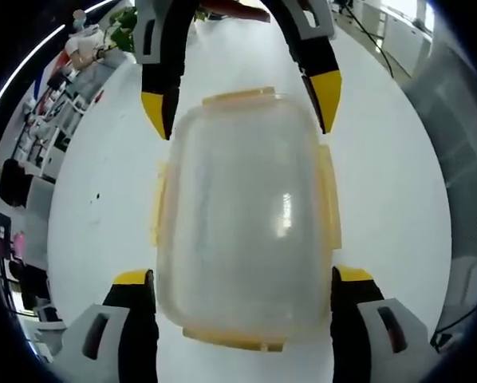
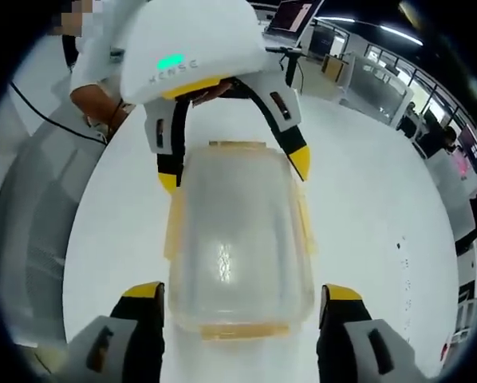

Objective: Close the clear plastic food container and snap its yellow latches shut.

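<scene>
Left gripper view: lid [image 1: 242, 199] seated on container, yellow latches [image 1: 329, 195] seemingly unsnapped; both my jaws spread, straddling its ends, grasping nothing.

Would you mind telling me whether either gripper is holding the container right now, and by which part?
Nothing is held. Both pairs of jaws stand open astride opposite ends of the clear container, apart from its walls and yellow latches.
</scene>
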Demonstrator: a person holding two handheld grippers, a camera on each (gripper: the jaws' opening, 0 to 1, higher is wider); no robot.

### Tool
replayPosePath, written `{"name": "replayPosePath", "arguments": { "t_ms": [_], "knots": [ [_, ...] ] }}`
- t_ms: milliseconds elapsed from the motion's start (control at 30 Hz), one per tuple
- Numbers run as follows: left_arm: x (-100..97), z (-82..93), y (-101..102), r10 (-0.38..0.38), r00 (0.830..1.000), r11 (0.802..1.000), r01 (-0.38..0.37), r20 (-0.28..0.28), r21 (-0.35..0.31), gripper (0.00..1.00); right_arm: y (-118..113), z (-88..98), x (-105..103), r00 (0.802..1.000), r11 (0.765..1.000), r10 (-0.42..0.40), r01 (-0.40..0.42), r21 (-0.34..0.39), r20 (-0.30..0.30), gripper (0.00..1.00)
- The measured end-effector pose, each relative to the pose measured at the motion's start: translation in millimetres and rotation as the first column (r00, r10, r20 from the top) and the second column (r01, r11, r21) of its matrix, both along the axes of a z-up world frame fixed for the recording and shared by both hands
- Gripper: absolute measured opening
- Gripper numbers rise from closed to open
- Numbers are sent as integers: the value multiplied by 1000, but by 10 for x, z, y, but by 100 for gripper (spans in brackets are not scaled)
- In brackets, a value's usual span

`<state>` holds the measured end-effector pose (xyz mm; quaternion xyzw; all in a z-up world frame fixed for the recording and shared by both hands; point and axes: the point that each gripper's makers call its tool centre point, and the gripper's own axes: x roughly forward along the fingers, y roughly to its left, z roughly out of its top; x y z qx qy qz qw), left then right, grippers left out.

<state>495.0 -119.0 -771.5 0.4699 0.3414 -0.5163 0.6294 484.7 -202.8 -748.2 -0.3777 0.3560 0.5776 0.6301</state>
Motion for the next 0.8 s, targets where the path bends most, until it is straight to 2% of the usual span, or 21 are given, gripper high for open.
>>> {"name": "replayPosePath", "arguments": {
  "t_ms": [233,333,500,800],
  "knots": [
    [-6,75,-24,25,1000,999,-25,4,-33,93,-39,82,19,999,999,-30,29,25,13,80],
    [-7,101,-23,55,998,997,-55,-4,-57,92,-75,80,-23,1000,1000,-21,21,15,20,80],
    [-18,140,8,61,998,996,-60,11,-59,92,-141,88,-82,999,1000,-27,27,10,28,79],
    [-31,258,22,110,994,990,-108,16,-91,92,-255,105,-233,998,998,-63,62,9,23,78]
  ]
}}
